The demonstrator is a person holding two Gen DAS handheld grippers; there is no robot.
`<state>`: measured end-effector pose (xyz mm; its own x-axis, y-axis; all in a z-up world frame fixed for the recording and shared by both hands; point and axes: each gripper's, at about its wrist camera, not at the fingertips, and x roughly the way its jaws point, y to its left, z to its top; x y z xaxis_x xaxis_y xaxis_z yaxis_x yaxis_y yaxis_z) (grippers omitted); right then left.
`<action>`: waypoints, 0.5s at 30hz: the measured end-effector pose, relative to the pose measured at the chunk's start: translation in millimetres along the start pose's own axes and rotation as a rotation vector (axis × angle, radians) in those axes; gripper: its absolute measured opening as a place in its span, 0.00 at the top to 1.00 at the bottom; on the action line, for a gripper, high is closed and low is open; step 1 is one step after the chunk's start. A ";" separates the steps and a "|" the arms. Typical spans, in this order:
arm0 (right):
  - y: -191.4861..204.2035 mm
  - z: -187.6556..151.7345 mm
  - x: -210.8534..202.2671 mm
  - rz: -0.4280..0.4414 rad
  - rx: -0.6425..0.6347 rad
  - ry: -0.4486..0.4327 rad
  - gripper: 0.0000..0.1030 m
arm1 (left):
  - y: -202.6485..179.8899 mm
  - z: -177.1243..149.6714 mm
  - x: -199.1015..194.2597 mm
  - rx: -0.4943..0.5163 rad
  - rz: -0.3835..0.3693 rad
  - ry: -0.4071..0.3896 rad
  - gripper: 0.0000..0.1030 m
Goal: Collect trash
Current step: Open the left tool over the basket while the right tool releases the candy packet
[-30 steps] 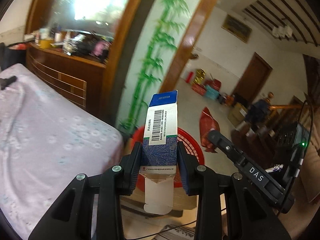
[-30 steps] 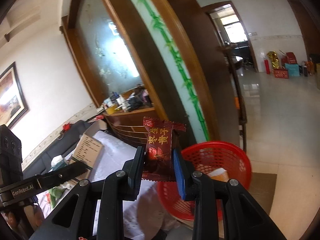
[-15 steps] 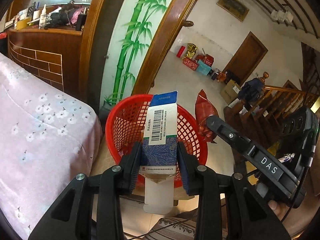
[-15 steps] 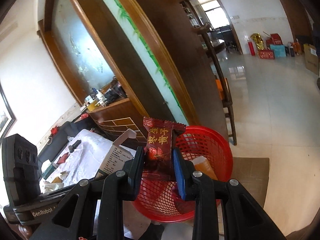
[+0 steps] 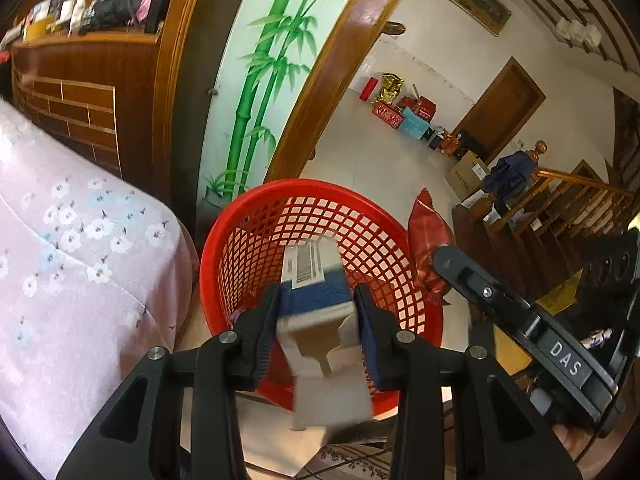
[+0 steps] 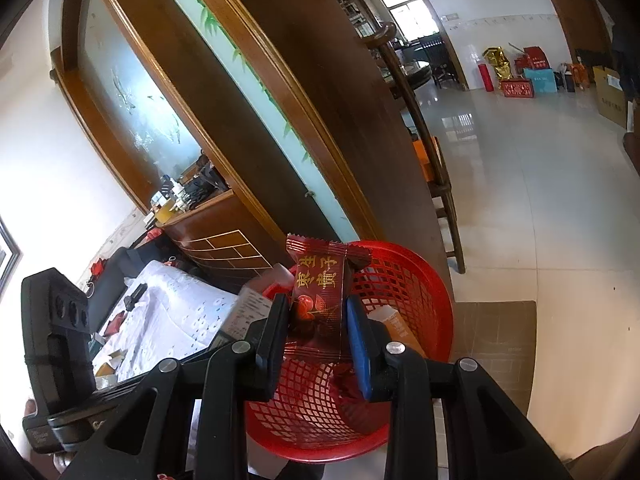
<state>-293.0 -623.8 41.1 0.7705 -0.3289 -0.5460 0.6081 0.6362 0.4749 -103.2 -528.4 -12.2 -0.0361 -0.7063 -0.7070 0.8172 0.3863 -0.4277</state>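
Both grippers are showing matte black angular frames with silver screw heads behind the jaws. Left gripper is wearing dark blue ribbed pads. Right gripper is carrying one black pad, one blue; its outer link is reading "DAS" in white.

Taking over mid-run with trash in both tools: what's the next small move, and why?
Probably let the left tool finish opening: its jaws are opening, and the blurred, tilted box between them already hangs over the red basket. The right tool, shut on the red wrapper above the basket, can release next.
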 end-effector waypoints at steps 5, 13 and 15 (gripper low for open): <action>-2.8 1.5 3.8 0.011 0.022 0.016 0.64 | 10.0 -0.7 -16.8 -0.034 -0.026 -0.054 0.35; 19.3 3.1 -11.0 0.064 -0.003 -0.017 0.41 | 34.6 -17.5 -121.2 -0.087 0.051 -0.231 0.32; 34.5 -0.6 -15.3 0.090 -0.029 -0.030 0.32 | 45.7 -28.5 -159.6 -0.112 0.123 -0.293 0.29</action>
<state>-283.9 -596.4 65.4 0.8276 -0.2894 -0.4810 0.5303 0.6840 0.5008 -76.5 -381.1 65.0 0.2383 -0.7847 -0.5722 0.7367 0.5300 -0.4199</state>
